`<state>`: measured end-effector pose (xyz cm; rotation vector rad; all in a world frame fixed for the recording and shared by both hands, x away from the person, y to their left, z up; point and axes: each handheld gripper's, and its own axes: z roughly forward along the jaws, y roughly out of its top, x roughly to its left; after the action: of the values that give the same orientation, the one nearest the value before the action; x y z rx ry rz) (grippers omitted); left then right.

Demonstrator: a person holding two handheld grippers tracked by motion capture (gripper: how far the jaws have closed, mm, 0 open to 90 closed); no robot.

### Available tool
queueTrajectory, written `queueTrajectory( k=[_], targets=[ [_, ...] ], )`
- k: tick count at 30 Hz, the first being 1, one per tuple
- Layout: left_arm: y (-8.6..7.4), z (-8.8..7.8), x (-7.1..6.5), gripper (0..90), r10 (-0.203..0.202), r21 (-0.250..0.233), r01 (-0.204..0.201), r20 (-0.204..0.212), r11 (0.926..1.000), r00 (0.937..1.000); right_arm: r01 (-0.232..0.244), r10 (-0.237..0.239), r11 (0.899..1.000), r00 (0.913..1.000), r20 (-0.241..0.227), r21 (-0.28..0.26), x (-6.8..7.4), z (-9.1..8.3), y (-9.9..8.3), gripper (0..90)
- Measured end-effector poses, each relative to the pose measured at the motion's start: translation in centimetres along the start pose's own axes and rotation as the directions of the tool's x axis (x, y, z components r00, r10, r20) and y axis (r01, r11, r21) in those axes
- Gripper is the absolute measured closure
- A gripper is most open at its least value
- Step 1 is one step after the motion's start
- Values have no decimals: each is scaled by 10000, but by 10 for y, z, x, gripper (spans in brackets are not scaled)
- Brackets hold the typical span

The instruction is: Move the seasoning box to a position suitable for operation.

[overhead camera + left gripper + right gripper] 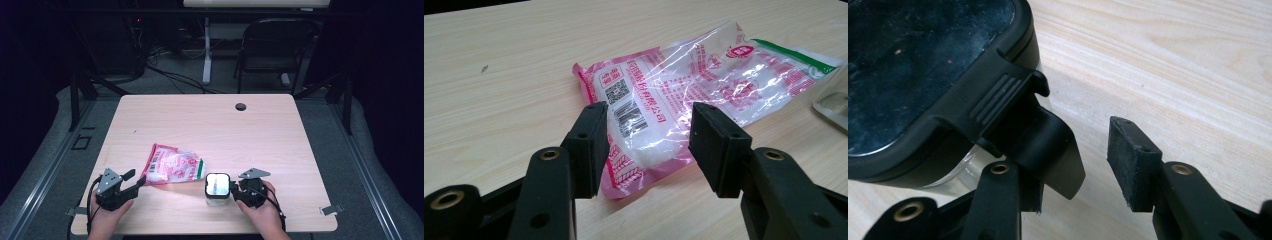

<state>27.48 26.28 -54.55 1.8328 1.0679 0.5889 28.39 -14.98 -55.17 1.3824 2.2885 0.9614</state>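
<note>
1. Left tongs, released, sit low-left of the high view, just beside the pink packet.
2. Right tongs, released, sit beside the jar; its body is hidden under the lid.

Your left gripper at the lower left of the high view is matte black, topped by a grey three-cornered plate, with a black cable looping below it. Your right gripper, lower centre, matches. Close up, each jaw arm carries brass-ringed screw holes, and the rectangular pads are black and finely pitted.
</note>
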Motion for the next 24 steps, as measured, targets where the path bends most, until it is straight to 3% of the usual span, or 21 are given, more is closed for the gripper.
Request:
queueTrajectory(
  k=[2,15,22,24],
  targets=[
    [1,-1,0,500,74,154,-74,5,9999,10000,19,-20,10000,10000,-83,-47,-2,0,-1,560],
    [1,1,-4,495,55,35,-55,156,10000,9999,190,-185,9993,9997,-172,318,-4,1,-9,503],
    [2,0,-6,499,162,130,-165,185,9998,9997,340,-340,9994,9993,-121,68,-2,-16,-8,528],
    [3,0,-8,503,54,112,-58,291,9999,9996,172,-171,9999,9996,-219,17,-3,-23,-7,541]
  ],
)
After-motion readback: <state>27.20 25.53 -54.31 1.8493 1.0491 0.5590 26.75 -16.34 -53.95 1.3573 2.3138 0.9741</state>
